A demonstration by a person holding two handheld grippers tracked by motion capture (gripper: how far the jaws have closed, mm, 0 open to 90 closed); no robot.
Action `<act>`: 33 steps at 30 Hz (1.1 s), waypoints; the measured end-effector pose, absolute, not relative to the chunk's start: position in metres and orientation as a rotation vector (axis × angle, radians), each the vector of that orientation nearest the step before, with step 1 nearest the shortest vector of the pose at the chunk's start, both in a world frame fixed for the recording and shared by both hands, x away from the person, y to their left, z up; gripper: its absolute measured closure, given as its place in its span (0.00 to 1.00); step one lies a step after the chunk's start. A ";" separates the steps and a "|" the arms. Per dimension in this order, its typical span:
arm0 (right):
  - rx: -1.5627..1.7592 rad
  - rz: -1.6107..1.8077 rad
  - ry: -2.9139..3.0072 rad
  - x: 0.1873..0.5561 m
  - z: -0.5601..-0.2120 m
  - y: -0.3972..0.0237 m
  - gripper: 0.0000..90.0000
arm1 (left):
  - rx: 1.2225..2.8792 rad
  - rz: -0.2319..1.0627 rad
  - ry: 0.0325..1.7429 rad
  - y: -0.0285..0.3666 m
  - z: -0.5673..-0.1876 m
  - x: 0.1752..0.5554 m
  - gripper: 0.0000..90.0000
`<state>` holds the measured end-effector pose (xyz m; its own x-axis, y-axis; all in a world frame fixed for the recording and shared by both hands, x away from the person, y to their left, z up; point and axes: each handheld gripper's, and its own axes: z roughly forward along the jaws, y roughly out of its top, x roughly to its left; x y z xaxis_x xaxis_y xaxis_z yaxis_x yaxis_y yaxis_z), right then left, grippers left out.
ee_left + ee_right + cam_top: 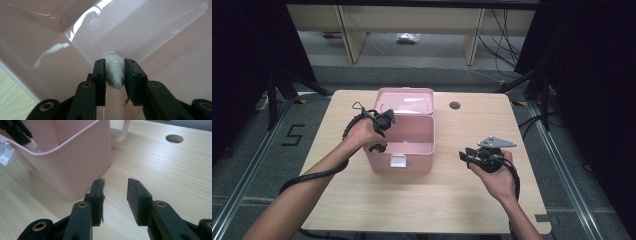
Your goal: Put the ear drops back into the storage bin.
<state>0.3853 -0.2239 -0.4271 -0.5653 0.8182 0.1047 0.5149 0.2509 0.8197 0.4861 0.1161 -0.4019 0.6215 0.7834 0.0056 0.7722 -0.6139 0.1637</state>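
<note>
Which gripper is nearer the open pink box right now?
Left. The left gripper reaches inside the pink box, jaws shut on a small white bottle. The right gripper hangs over the bare table to the box's right, apart from it, jaws open.

pink box [399, 150], pale tube [114, 72], black tongs [114, 75] (light wood-grain table [422, 200])
</note>
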 end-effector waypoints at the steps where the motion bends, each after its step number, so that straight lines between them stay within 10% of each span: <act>1: 1.225 1.227 2.183 0.385 -0.427 -0.224 0.74 | 2.695 0.115 1.303 0.116 -0.402 0.486 0.79; 33: 1.275 1.231 2.177 0.383 -0.423 -0.223 0.74 | 2.662 0.138 1.314 0.116 -0.398 0.487 0.76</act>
<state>0.3831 -0.2231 -0.4235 -0.5435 0.8288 0.1327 0.5412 0.2252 0.8101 0.4873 0.1165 -0.3982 0.6074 0.7944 0.0079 0.7787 -0.5973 0.1917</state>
